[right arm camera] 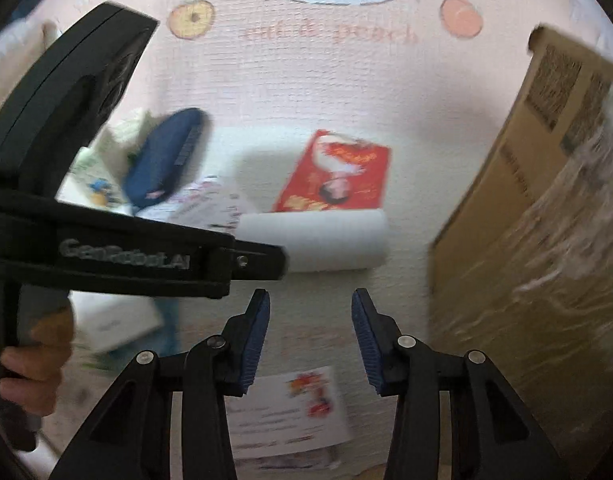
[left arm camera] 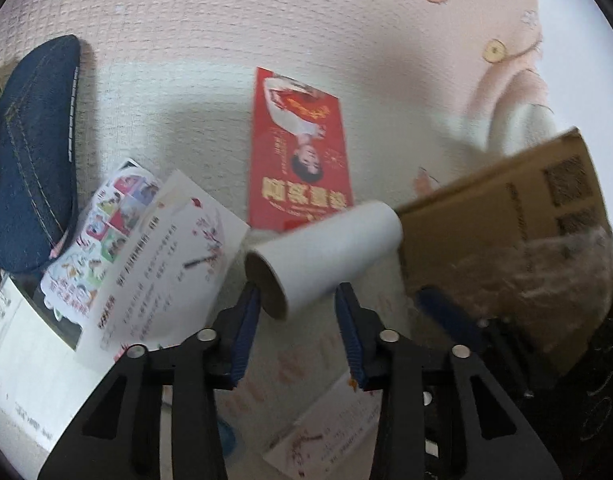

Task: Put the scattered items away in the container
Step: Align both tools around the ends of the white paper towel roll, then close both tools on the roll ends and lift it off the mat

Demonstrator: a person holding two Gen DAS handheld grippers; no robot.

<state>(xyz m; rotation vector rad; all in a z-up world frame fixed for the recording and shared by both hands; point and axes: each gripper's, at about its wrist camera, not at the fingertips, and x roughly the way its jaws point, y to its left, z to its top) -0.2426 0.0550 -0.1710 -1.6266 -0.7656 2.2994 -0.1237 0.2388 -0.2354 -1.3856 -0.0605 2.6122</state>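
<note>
My left hand-held gripper (left arm camera: 296, 300) has its blue pads at the near end of the white roll (left arm camera: 326, 260), one on each side; the left pad touches the rim, and the frame is too blurred for me to tell whether the right one presses. The roll lies on its side on the pink mat (left arm camera: 226, 40), its far end touching the cardboard box (left arm camera: 506, 216), which stands to the right with clear film over its near part. Just behind the roll lies the red leaflet (left arm camera: 298, 152), flat on the mat. To the left a white card (left arm camera: 162, 264) overlaps a colourful sheet (left arm camera: 102, 232), and the denim pouch (left arm camera: 30, 152) rests on that sheet's edge. Another printed card (left arm camera: 326, 436) lies near me, under the fingers.

My right hand-held gripper (right arm camera: 310, 308) hangs released, nothing between its pads, over bare mat just short of the roll (right arm camera: 318, 240). From this side I see my left hand (right arm camera: 26, 372) wrapped round the other tool's handle, its tip against the roll's left end. The box (right arm camera: 506, 200) is at the right.
</note>
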